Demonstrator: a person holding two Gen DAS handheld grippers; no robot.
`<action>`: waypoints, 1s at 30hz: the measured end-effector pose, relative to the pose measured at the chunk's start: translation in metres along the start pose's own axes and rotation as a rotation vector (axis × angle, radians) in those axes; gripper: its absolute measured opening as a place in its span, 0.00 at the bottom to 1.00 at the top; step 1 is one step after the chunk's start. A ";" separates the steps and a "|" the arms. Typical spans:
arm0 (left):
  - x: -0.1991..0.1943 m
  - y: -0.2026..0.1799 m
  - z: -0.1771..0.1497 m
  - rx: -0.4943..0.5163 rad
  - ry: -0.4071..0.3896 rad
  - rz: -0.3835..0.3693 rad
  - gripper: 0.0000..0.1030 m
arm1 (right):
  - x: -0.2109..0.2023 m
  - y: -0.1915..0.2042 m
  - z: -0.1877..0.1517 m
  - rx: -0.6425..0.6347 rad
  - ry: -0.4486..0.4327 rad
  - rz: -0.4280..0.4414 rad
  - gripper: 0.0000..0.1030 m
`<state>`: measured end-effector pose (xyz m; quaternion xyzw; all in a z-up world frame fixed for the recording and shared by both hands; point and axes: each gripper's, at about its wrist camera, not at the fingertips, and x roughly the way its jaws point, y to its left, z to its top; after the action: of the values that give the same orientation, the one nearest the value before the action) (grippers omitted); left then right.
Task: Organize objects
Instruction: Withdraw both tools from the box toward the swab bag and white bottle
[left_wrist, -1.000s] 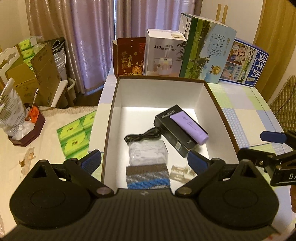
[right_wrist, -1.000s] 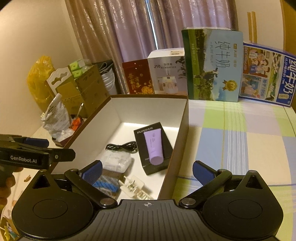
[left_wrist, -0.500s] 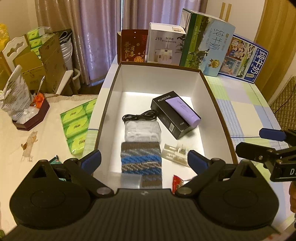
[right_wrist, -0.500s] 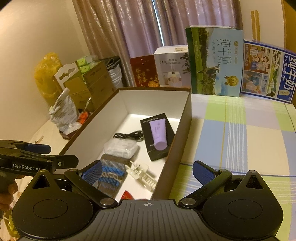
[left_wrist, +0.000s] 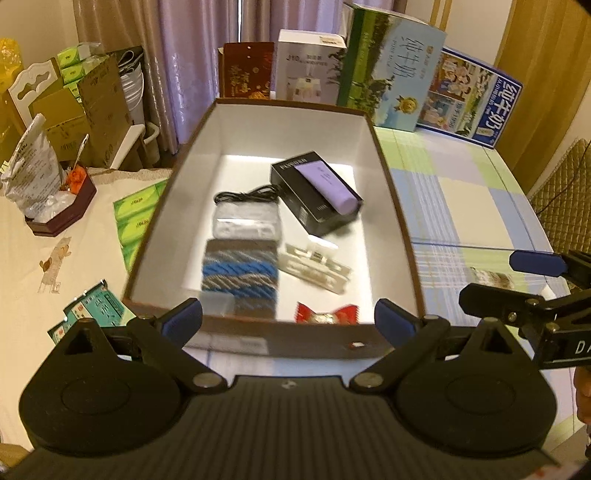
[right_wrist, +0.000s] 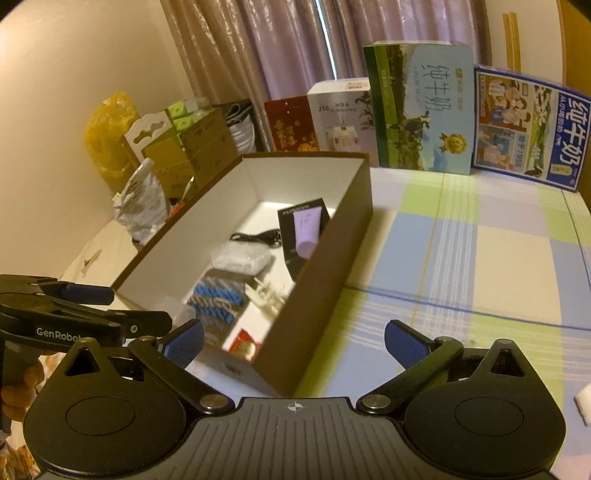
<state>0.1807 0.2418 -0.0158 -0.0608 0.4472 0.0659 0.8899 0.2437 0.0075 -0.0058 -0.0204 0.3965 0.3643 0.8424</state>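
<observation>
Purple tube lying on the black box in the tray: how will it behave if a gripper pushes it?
The purple tube rests loose on top of the black box, so a push would probably slide it off. Its body looks rounded, so it may roll sideways. It looks like soft plastic, so it would likely squash a little under a pinch.

Left gripper (left_wrist: 288, 317) fingers spread wide and empty, right gripper (right_wrist: 294, 341) likewise, side by side, level

Brown white-lined box (left_wrist: 395, 206), lilac tube (left_wrist: 328, 182), blue-grey striped cloth (left_wrist: 240, 273), red candy (left_wrist: 327, 314).

Both wrist views face box (left_wrist: 395, 206) interior; right obliquely.
</observation>
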 end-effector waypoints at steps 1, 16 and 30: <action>-0.001 -0.004 -0.003 -0.004 0.003 0.000 0.95 | -0.003 -0.003 -0.003 0.001 0.005 0.001 0.98; -0.009 -0.082 -0.041 -0.005 0.048 -0.017 0.95 | -0.058 -0.060 -0.040 0.024 0.033 -0.027 0.98; -0.002 -0.145 -0.059 0.033 0.089 -0.043 0.96 | -0.091 -0.111 -0.071 0.069 0.074 -0.063 0.98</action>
<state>0.1580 0.0889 -0.0421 -0.0584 0.4859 0.0367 0.8713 0.2293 -0.1513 -0.0203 -0.0172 0.4388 0.3228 0.8384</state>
